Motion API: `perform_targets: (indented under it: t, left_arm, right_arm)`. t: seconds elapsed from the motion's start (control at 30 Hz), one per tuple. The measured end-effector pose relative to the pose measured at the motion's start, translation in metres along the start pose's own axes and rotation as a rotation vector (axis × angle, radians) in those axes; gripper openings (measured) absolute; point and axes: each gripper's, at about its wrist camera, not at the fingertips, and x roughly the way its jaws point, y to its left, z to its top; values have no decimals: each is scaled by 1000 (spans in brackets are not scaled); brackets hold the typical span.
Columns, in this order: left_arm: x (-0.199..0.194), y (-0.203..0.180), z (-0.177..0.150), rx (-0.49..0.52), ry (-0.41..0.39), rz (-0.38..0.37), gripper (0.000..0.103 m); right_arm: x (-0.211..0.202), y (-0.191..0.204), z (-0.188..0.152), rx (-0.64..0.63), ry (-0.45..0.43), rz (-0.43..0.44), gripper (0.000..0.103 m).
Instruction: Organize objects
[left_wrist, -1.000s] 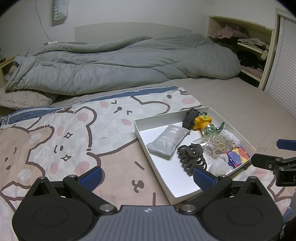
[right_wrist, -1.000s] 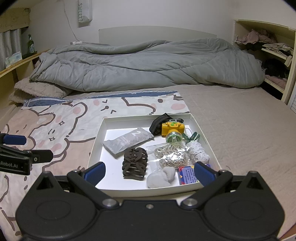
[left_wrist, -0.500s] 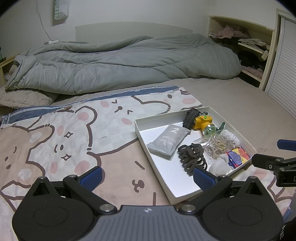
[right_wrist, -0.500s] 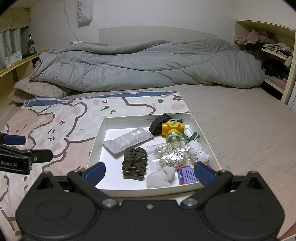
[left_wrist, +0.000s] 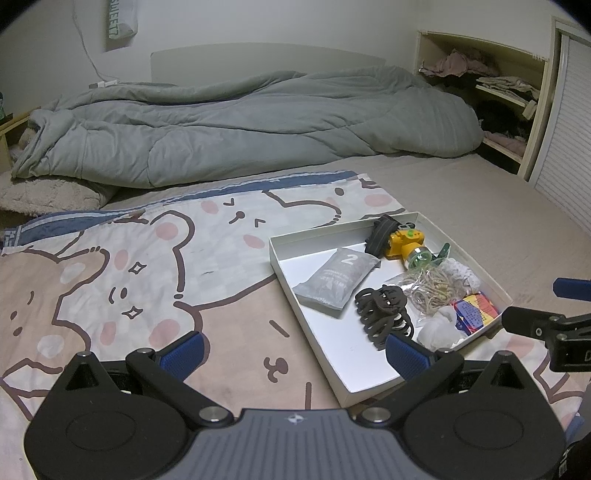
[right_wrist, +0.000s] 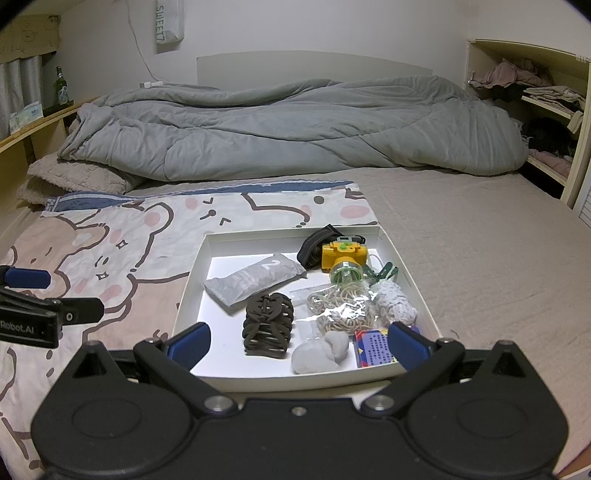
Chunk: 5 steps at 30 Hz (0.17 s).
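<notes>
Left hand-held gripper (left_wrist: 293, 352): jaws spread wide, nothing held, over the bear-print blanket (left_wrist: 122, 266). White tray (right_wrist: 192, 280) on the bed holds a grey pouch (right_wrist: 255, 282), dark hair claw (right_wrist: 267, 325), rubber bands (right_wrist: 343, 306), and yellow headlamp (right_wrist: 343, 256). Right hand-held gripper (right_wrist: 297, 345): wide, empty, at the tray's near edge.

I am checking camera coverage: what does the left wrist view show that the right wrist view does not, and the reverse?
Only the left wrist view shows the slatted door at the far right and the right gripper seen from the side.

Only the right wrist view shows the green bottle and the tissue pack on the left shelf, and the left gripper from the side.

Both show the white tray with the brown hair clip, the yellow headlamp, the grey pouch, the bear blanket and the grey duvet.
</notes>
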Motion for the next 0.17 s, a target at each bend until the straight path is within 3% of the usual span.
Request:
perform_targets:
  t: [0.17]
  left_arm:
    - [0, 0, 0, 0, 1, -1, 103]
  right_arm:
    - [1, -2, -1, -1, 0, -1, 103]
